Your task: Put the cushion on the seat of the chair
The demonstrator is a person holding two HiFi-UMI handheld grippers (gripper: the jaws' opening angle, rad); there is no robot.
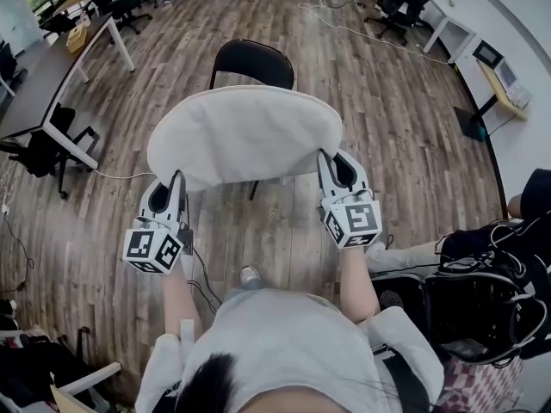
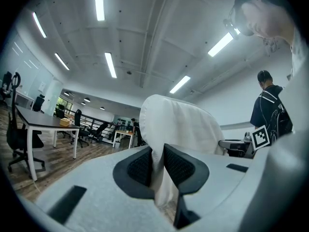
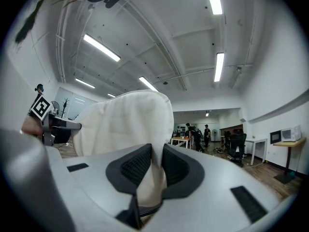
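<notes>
I carry a flat white cushion level in the air between both grippers. My left gripper is shut on its near left edge, and the fabric is pinched between the black pads. On the near right edge my right gripper is shut the same way, the cushion rising from between its pads. A black chair stands on the wooden floor just beyond the cushion. Only its backrest shows; the seat is hidden under the cushion.
A grey desk with black office chairs stands at the left. A black seat with cables sits close at the right. A cable runs across the floor behind the chair. Other people stand far off.
</notes>
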